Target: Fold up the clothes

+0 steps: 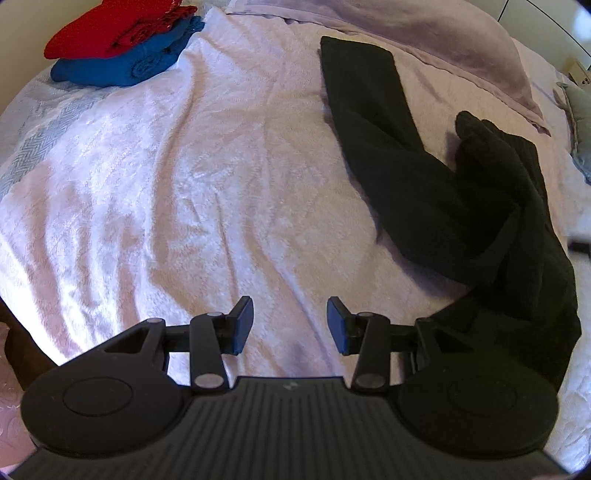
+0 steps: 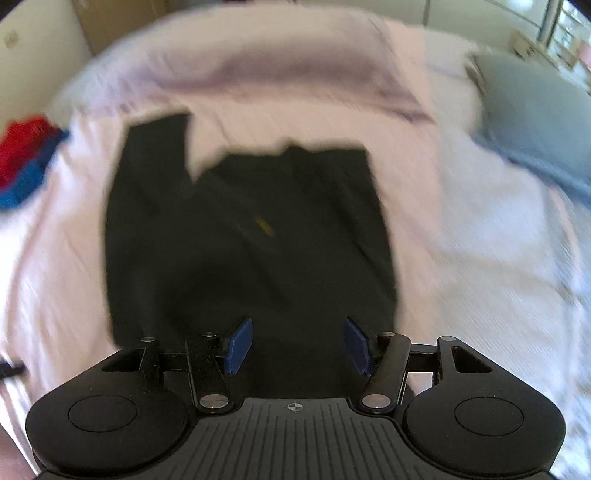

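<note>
A black sweater (image 2: 251,236) lies spread on the bed (image 1: 166,184), its body flat and one sleeve (image 1: 369,122) stretched out toward 11 o'clock in the right wrist view. In the left wrist view the far shoulder part looks bunched and partly turned over at about 2 o'clock. A stack with a folded red garment (image 1: 107,29) on a folded blue garment (image 1: 125,66) sits at 10 o'clock, well apart from the sweater.

The left gripper (image 1: 290,325) hovers over bare bed beside the sweater with its fingers spread and nothing between them. The right gripper (image 2: 297,345) hangs over the sweater's near hem, fingers also spread and empty; that view is blurred, so fine detail is lost.

Judging from this, the sweater is the piece to be folded. To do it well, flatten the bunched part, pinch only one layer at the sleeve cuff or hem corner, and lay the sleeve across the body without dragging the cloth. The knit looks thick and limp, so a shallow pinch may slip.
</note>
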Action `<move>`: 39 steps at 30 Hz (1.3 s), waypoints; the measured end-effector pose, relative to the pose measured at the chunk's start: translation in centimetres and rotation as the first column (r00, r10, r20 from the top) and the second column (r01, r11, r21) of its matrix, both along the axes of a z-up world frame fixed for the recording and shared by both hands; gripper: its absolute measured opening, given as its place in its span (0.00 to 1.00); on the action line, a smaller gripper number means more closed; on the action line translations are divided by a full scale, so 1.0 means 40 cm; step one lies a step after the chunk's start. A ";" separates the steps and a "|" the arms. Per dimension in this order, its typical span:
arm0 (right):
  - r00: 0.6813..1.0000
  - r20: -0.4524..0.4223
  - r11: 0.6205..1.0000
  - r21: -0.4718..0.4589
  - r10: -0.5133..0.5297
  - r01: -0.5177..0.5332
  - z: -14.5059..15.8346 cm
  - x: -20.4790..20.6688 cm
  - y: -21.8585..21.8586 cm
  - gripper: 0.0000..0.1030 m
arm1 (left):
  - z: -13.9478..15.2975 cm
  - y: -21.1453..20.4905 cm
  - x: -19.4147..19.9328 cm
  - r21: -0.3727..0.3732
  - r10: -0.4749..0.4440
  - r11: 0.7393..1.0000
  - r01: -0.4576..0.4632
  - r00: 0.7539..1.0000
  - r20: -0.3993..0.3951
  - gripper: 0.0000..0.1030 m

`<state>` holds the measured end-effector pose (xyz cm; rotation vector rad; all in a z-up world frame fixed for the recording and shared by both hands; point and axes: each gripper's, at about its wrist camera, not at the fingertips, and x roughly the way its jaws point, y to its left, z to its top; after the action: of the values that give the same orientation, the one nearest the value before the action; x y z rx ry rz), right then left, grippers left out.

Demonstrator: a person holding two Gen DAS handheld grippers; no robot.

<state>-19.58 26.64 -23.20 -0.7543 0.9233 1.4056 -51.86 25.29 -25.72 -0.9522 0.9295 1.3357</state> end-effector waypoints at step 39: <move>0.504 -0.371 0.614 -0.296 -0.780 0.732 -0.117 0.756 -0.534 0.30 | -0.056 -0.138 0.171 -0.078 0.016 0.997 0.009 0.949 0.314 0.39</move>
<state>10.66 5.27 -27.89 0.0158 1.4908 0.7197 -45.02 19.78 -27.96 -1.1888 0.7380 1.1147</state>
